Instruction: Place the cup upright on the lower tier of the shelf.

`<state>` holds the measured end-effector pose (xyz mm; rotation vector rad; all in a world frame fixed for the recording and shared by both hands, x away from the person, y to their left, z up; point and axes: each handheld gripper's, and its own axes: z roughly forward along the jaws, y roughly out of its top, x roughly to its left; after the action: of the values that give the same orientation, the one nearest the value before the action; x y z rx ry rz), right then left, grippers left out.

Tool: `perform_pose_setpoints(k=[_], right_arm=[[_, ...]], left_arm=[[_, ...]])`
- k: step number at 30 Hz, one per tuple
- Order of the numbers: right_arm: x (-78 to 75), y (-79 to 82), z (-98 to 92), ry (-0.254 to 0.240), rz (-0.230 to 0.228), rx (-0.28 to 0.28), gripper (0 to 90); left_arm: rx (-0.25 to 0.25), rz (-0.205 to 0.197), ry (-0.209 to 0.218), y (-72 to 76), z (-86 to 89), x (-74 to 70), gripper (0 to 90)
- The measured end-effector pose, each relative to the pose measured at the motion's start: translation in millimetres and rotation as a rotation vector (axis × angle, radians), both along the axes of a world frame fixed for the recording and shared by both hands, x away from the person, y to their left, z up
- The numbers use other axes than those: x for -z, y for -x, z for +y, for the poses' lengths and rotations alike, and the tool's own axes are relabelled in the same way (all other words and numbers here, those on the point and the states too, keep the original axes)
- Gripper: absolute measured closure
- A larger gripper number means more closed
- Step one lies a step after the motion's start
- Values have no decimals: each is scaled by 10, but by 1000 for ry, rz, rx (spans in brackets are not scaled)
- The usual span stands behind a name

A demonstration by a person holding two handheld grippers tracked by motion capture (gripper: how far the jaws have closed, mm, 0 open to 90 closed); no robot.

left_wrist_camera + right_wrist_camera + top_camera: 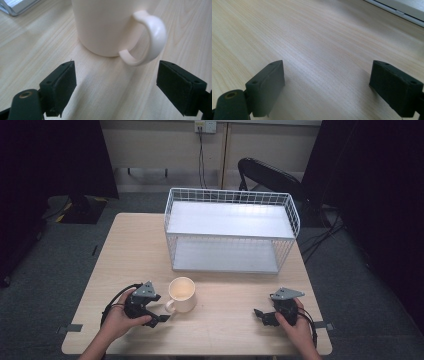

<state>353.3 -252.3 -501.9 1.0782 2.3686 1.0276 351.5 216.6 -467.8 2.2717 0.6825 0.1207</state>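
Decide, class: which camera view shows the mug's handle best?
The left gripper view: the handle of the mug loops large and close, just beyond the open left gripper. The high view shows it as a small loop on the mug's near-left side. The right gripper view faces bare table.

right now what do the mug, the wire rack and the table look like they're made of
Mug: probably glazed ceramic; cream, smooth, with a soft sheen on the handle in the left gripper view.
Wire rack: likely metal wire coated white, a thin grid, with flat pale grey shelf panels, perhaps painted metal.
Table: light wood or wood-look laminate, matte; fine straight grain lines show close up.
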Motion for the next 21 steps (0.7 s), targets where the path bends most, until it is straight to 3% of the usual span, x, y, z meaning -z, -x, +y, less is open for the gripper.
perform_pose_setpoints(k=[8, 17, 21], right_arm=[[0, 0, 0, 0, 0, 0, 117], [0, 0, 0, 0, 0, 0, 117], [0, 0, 0, 1, 0, 0, 117]], left_arm=[[5, 14, 9, 12, -13, -114, 161], [13, -2, 13, -13, -60, -303, 162], [-6, -11, 19, -55, -98, -387, 161]])
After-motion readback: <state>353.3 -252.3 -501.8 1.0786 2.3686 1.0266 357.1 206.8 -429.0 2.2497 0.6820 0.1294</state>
